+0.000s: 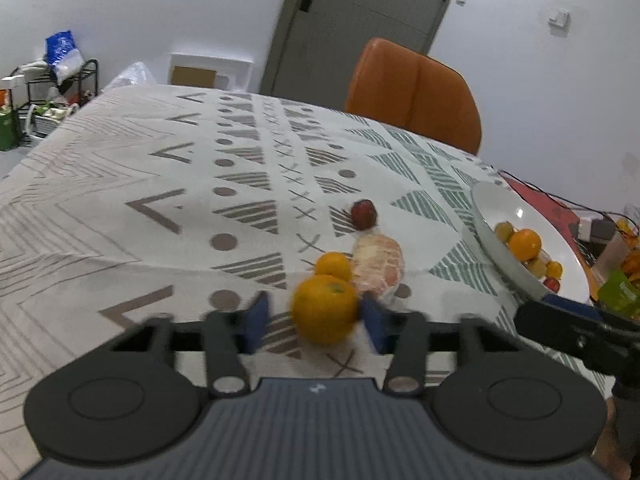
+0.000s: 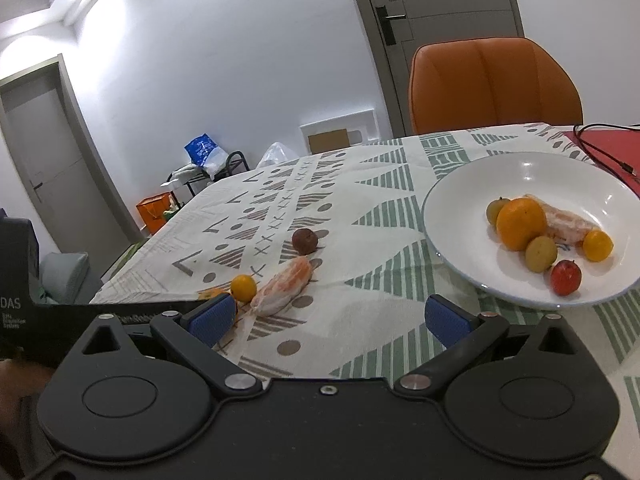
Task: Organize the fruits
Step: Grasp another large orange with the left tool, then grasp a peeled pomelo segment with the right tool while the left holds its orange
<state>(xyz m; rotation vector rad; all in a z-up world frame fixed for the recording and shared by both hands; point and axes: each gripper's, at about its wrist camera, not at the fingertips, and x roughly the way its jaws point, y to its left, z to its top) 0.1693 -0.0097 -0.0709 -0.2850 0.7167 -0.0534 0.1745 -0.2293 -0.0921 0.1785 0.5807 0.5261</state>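
Note:
My left gripper (image 1: 316,322) is open, low over the tablecloth, with a large orange (image 1: 324,308) between its blue pads. The right pad touches the orange and a gap shows at the left pad. Just beyond lie a small orange (image 1: 332,266), a peeled citrus piece in clear wrap (image 1: 378,268) and a dark red fruit (image 1: 364,213). My right gripper (image 2: 330,318) is open over the cloth, holding nothing. To its right, a white plate (image 2: 560,176) holds an orange (image 2: 520,222), a wrapped citrus piece (image 2: 568,222) and several small fruits.
An orange chair (image 2: 492,84) stands at the table's far side. A red mat with a black cable (image 2: 600,148) lies behind the plate. In the left wrist view, cups and packets (image 1: 618,264) crowd the right table edge beyond the plate (image 1: 500,204).

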